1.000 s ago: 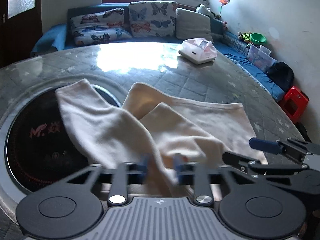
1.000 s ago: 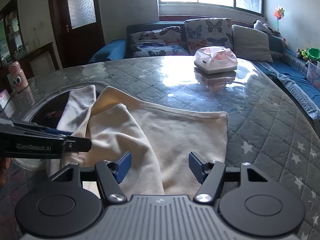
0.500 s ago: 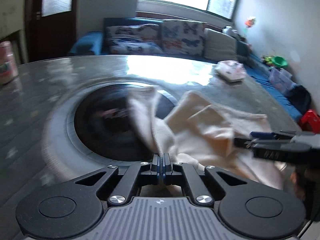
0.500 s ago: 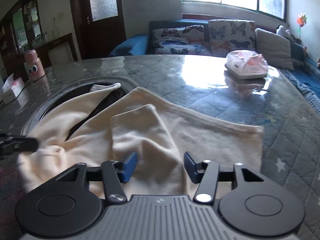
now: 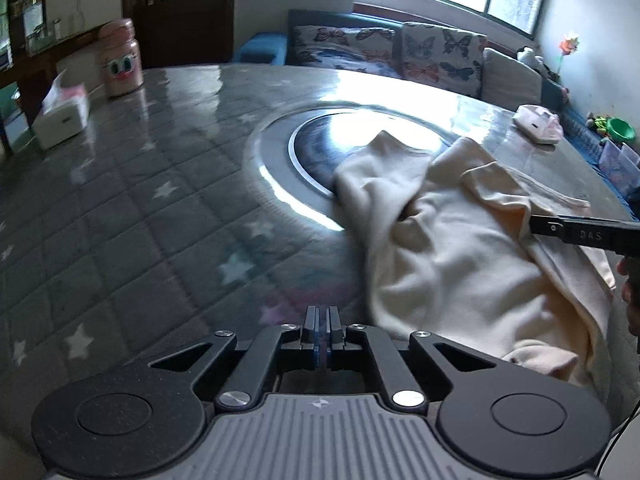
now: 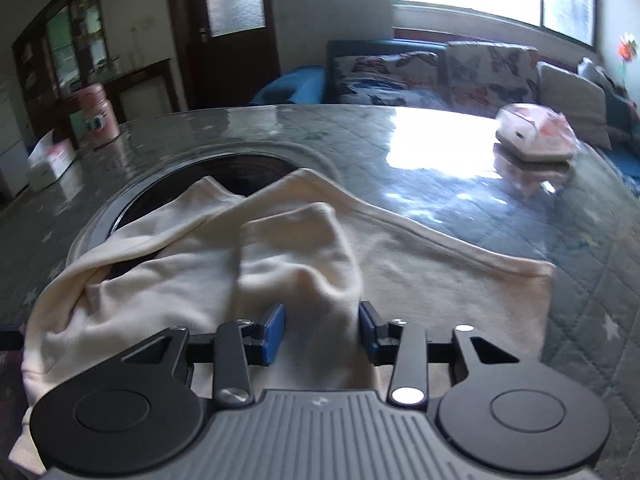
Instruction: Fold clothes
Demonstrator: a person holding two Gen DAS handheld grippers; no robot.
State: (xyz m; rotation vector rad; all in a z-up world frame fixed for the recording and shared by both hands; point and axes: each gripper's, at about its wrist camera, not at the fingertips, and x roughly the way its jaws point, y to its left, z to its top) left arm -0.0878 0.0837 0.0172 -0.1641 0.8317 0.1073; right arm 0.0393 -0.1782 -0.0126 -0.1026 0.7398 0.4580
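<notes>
While the cream garment lies rumpled and half-gathered ahead of both tools, part over the table's dark round inset, we judge a fold is mid-way. Our right gripper stands wide apart astride a raised ridge of cloth; closing on it comes next. Our left gripper, pads pressed together with no cloth visibly between them, hovers over the quilted, star-printed tabletop. Beyond: sofa, window, tissue box.

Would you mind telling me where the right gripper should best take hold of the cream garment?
Probably the raised fold of the cream garment, approached from the near edge: it humps up between the open right gripper fingers, while the rest lies flat.
</notes>
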